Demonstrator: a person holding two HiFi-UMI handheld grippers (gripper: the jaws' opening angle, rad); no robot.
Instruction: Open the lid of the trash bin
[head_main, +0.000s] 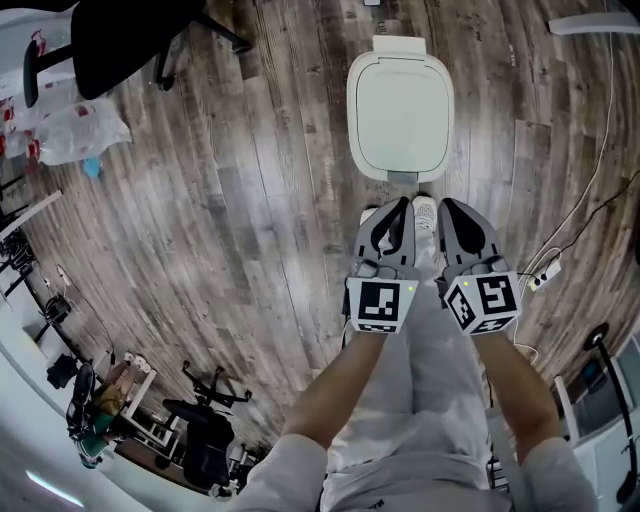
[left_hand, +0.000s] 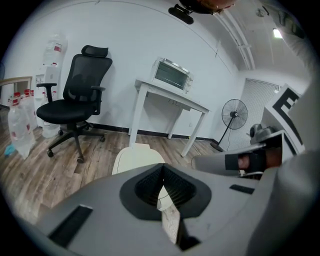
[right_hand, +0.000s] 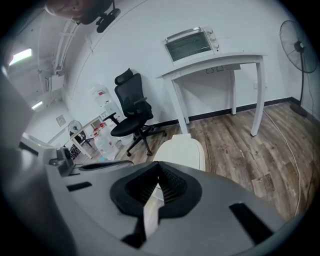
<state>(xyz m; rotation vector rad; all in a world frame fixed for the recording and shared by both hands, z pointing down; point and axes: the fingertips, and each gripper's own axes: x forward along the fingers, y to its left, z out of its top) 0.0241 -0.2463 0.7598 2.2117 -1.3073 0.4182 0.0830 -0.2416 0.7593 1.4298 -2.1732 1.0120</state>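
The trash bin (head_main: 400, 105) stands on the wood floor just ahead of me, its cream lid flat and closed, with a small pedal (head_main: 403, 177) at its near edge. In the head view my left gripper (head_main: 399, 208) and right gripper (head_main: 448, 208) hover side by side just short of the pedal, both shut with nothing held. The lid (left_hand: 136, 159) appears beyond the closed jaws of the left gripper (left_hand: 162, 169) in its own view. The right gripper view likewise has the lid (right_hand: 182, 151) past the shut right gripper (right_hand: 159, 168).
A black office chair (left_hand: 75, 102) stands to the left, with water bottles (left_hand: 20, 125) beside it. Behind the bin is a white table (left_hand: 170, 102) carrying a toaster oven (left_hand: 172, 75). A fan (left_hand: 234, 112) and a power strip with cable (head_main: 545, 272) are on the right.
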